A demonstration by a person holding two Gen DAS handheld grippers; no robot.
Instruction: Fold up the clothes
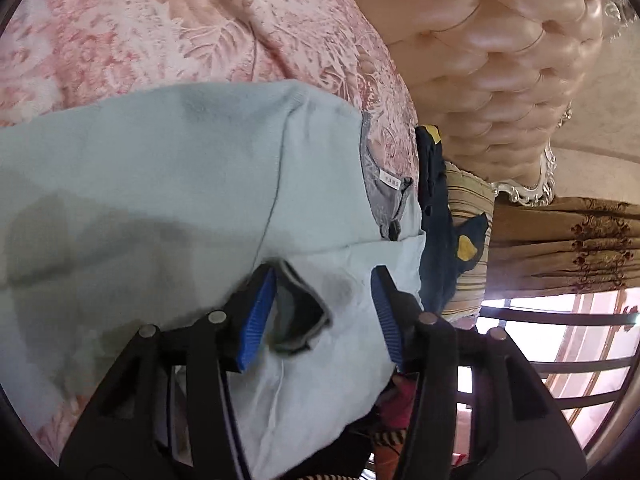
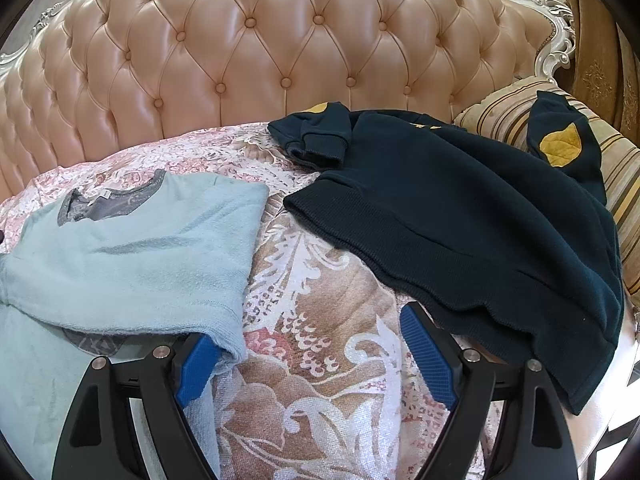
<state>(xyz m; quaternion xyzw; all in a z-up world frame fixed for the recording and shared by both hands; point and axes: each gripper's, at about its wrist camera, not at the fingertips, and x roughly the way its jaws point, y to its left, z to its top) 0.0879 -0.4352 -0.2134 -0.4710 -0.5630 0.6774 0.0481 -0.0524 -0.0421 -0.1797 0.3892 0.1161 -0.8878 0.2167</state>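
Folding of the blue top (image 2: 132, 248) is judged underway; both grippers' (image 1: 324, 312) (image 2: 312, 360) fingers are spread, so a cuff (image 1: 300, 312) grasp is needed.

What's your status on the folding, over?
Left gripper open over light blue knit sweater, right gripper open. Dark navy sweater unfolded. Nothing blocking.

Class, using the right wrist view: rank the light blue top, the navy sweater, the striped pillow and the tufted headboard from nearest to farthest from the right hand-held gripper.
From the right hand-held gripper:
1. Light blue top, left, its edge at the left finger.
2. Navy sweater, right, hem just past the right finger.
3. Striped pillow, far right, behind the sweater.
4. Tufted headboard, across the back.
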